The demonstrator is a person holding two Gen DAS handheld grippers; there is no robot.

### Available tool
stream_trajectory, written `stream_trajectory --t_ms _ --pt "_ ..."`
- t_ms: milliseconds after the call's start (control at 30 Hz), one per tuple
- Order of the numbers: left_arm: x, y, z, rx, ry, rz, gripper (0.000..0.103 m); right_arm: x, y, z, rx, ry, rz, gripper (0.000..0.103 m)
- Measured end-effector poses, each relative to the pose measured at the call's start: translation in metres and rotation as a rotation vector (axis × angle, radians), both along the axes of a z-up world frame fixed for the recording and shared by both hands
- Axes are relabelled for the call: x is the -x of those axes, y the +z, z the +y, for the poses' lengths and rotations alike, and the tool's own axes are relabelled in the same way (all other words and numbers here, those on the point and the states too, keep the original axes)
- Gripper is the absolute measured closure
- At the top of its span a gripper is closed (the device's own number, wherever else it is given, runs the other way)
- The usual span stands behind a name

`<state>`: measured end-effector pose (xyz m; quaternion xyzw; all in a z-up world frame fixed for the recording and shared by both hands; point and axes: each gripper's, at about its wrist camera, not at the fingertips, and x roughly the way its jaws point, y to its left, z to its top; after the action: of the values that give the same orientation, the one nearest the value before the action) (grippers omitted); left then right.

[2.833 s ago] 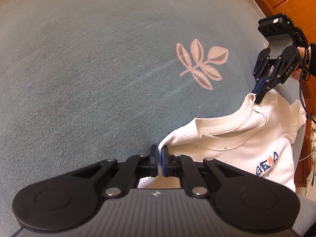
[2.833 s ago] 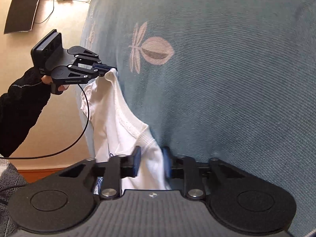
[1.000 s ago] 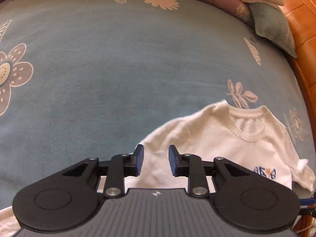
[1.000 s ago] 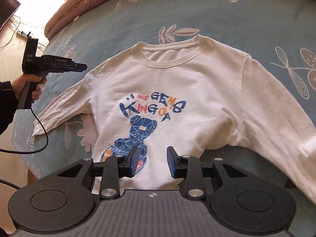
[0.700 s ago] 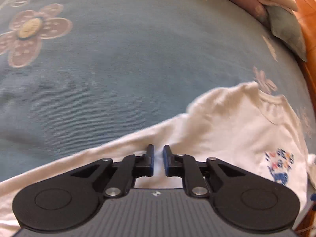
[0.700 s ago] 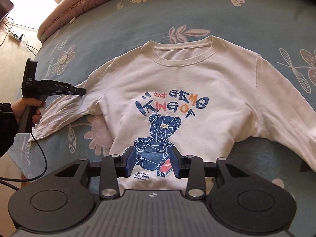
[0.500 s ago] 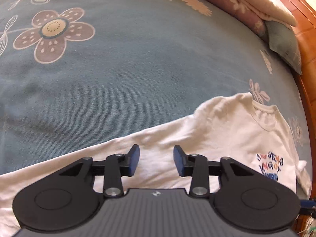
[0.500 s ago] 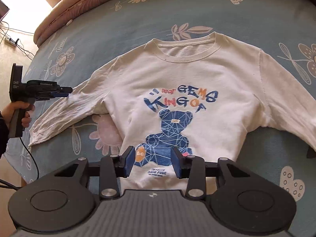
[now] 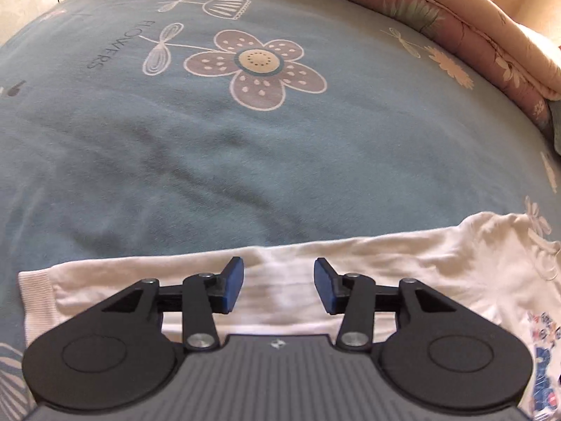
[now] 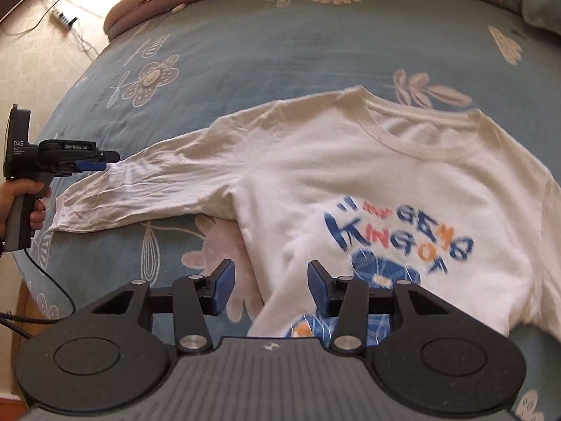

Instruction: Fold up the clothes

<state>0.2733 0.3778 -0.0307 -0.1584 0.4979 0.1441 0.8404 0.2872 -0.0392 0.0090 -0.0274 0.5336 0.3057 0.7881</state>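
Long-sleeved white cotton sweatshirt with a blue bear print and blue-and-orange lettering (image 10: 368,182) now spread flat, front up, on the blue-grey flower-patterned bedspread (image 9: 245,140); earlier hanging bunched from both pairs of tongs by the neckline, near the bed's edge. Collar toward the upper right of the right wrist view, body filling the centre and right, one sleeve (image 10: 147,186) stretched out toward the left edge of the frame.

Left gripper (image 9: 278,289) over that sleeve, low in its own view, jaws opening and standing moderately apart, blue pads clear of the cloth, cuff at lower left. Same tool seen at far left of the right wrist view, carried by a hand (image 10: 21,203), tip just at the sleeve's upper edge near the cuff end.

Right gripper (image 10: 268,287) over the side edge of the body near the hem, at lower centre of its frame, jaws likewise opening, nothing pinched between them.

Both grips on the neckline released, both tools shifted outward within the last second. Laying-out step apparently done; probably lining up for the first fold, sleeve and side brought inward over the print. Sleeve wrinkled, likely needing smoothing.
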Motion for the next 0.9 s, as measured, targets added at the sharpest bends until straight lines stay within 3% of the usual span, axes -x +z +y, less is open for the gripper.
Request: stream_trajectory --t_ms 167,233,400,533,600,733,900 --pt "0.028 -0.022 0.014 -0.127 0.030 0.048 0.048 -0.035 -0.001 0.088 0.000 0.141 -0.129 0.035" --pt "0.035 -0.027 0.024 -0.118 0.042 0.024 0.038 -0.046 -0.009 0.123 -0.006 0.177 -0.152 0.034" --pt "0.054 -0.027 0.046 -0.110 0.105 -0.013 0.037 -0.060 -0.034 0.188 -0.003 0.222 -0.188 0.034" --pt "0.066 -0.031 0.062 -0.076 0.152 -0.041 0.035 -0.071 -0.069 0.208 0.090 0.155 -0.167 0.034" --pt "0.065 -0.032 0.067 -0.085 0.154 -0.046 0.035 -0.077 -0.079 0.210 0.087 0.137 -0.185 0.026" --pt "0.053 -0.033 0.078 -0.091 0.149 -0.055 0.034 -0.093 -0.081 0.228 0.101 0.156 -0.255 0.012" --pt "0.056 -0.016 0.064 -0.136 0.097 -0.058 0.036 -0.094 -0.060 0.222 0.100 0.158 -0.268 0.015"
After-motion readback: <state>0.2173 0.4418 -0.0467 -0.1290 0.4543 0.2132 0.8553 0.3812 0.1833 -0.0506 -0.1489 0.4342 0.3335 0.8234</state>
